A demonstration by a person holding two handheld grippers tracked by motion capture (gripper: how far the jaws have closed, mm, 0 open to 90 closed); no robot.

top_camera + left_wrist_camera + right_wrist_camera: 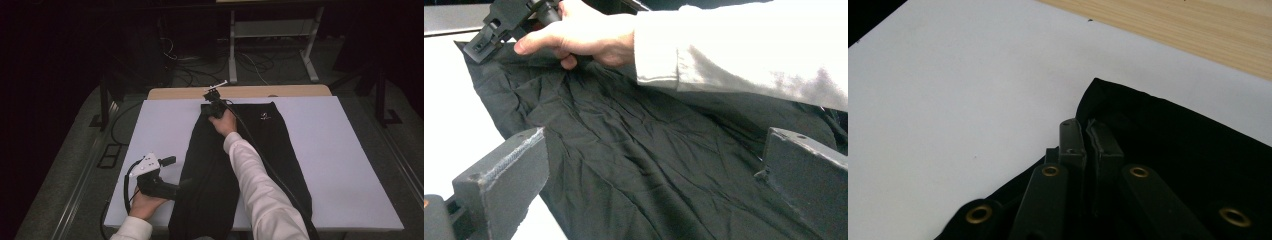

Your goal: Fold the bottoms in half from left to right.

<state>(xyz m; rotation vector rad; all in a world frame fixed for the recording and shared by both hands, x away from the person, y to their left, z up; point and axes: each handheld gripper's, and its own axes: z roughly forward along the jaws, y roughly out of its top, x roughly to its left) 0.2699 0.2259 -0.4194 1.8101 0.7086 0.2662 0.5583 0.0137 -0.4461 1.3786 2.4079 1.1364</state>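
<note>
The high view looks forward and down from above the person's side onto the white table, taking in the floor beyond. The left gripper view sits low and close at the table's near left, facing across the black garment toward the right hand. The right gripper view looks down, very near, at the garment's far corner. All three views share the garment.
</note>
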